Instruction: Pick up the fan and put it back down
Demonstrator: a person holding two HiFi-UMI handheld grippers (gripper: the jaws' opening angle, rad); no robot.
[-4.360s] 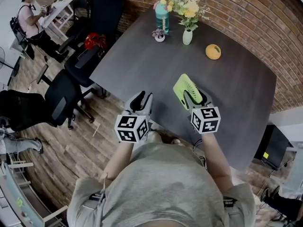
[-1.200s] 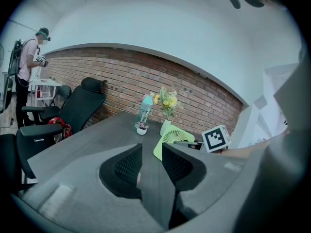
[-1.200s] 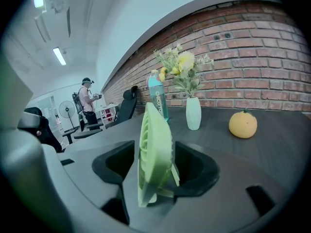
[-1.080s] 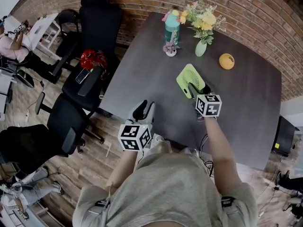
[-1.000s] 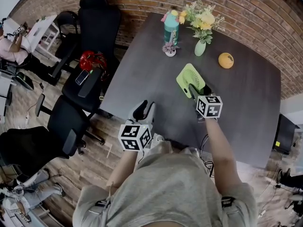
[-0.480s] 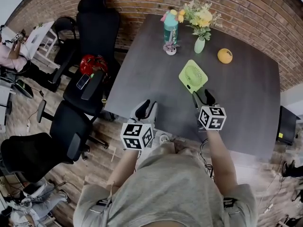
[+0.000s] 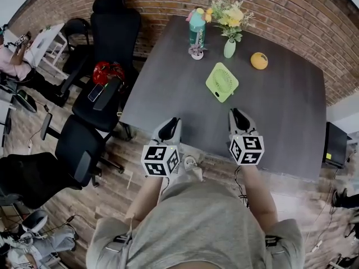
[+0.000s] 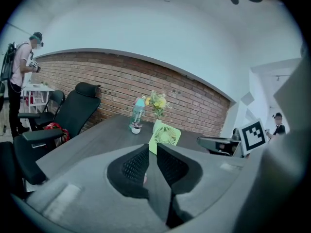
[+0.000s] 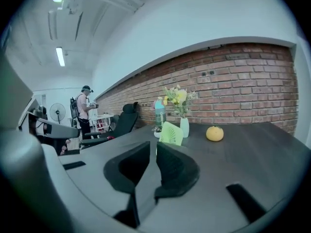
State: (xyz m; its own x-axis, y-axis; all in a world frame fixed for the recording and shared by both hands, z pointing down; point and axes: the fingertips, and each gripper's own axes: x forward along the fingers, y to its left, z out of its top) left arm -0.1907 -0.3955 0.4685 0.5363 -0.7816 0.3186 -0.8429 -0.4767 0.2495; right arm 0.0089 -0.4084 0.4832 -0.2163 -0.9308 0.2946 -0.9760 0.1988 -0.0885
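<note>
Left gripper (image 7: 171,125), right gripper (image 7: 238,115) are hovering at near edge of table (image 7: 280,128); jaws have just been closing to a thin slit, gripping nothing. Fan (image 7: 222,82) is standing clear, untouched.

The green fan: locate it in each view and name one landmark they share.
Head view: fan upper centre, on the table.
Left gripper view: fan just below picture centre.
Right gripper view: fan just below picture centre.
Shared landmark: the teal bottle beyond it.
</note>
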